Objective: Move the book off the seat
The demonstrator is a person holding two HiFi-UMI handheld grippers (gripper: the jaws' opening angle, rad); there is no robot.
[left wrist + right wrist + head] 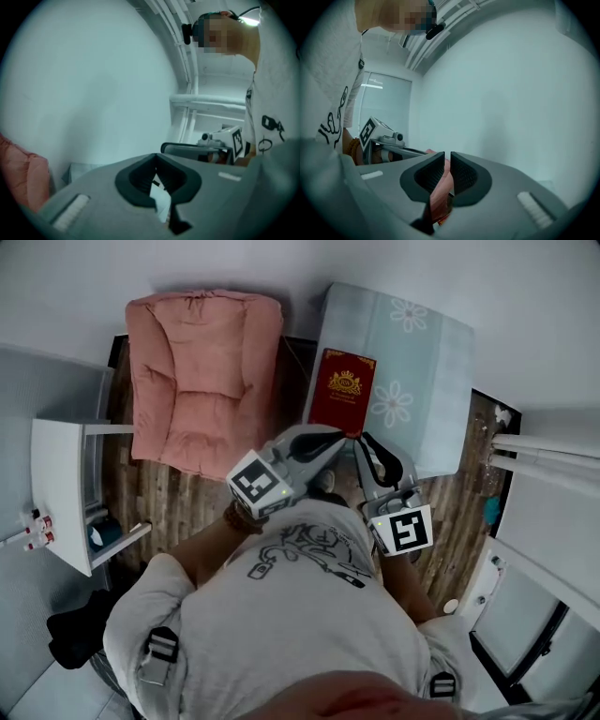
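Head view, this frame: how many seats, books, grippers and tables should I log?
Seats: 2 (pink armchair, pale blue flowered seat)
Books: 1 (red book, clamped by both grippers)
Grippers: 2 (left gripper, right gripper)
Tables: 1 (white table)
Total: 6

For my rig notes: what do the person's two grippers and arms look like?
Both the left gripper and right gripper have grey bodies, black ribbed pads and a white cube with black square markers. The person wears a white printed T-shirt and a beaded bracelet.
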